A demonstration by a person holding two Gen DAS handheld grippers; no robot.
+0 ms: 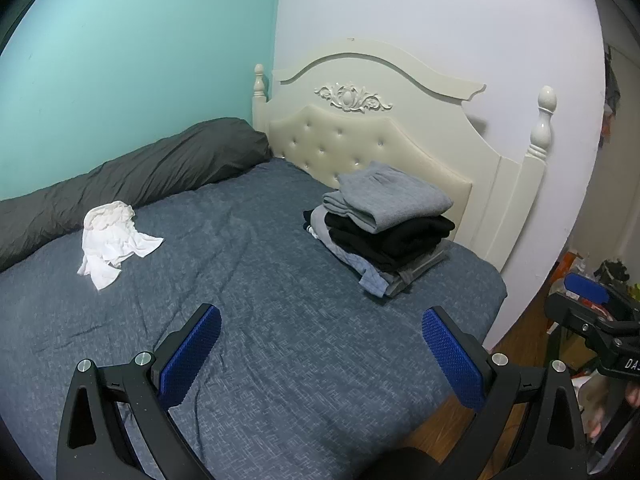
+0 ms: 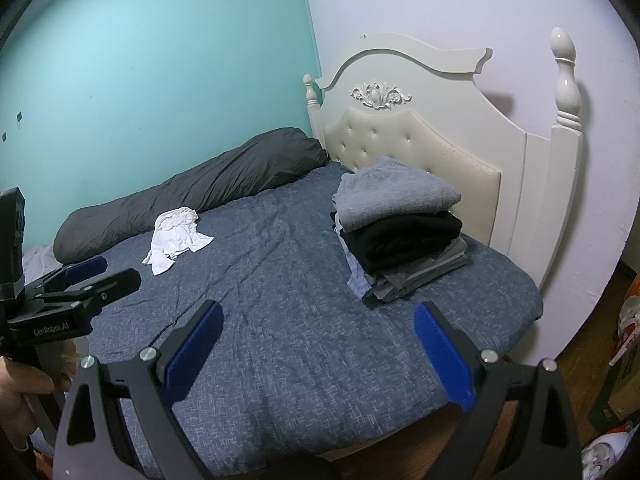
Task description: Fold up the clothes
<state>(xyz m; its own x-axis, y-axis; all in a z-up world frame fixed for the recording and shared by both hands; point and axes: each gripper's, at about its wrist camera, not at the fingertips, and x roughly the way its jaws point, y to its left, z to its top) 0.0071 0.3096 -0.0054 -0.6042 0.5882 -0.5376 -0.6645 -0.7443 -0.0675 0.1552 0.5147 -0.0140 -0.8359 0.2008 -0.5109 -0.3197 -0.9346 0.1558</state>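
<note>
I hold the left gripper (image 1: 320, 354) and right gripper (image 2: 318, 350) over the bed (image 1: 280, 320), both with jaws spread wide and empty. Crumpled white garment (image 1: 114, 240) lies at 10 o'clock; folded stack (image 1: 386, 232) at 1 o'clock near the headboard (image 1: 360, 136).

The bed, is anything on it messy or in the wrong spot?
Yes. A white shirt lies crumpled alone on the blue sheet, near the dark rolled blanket. All the other clothes sit folded in a pile by the headboard. The pile's bottom layers stick out unevenly.
</note>
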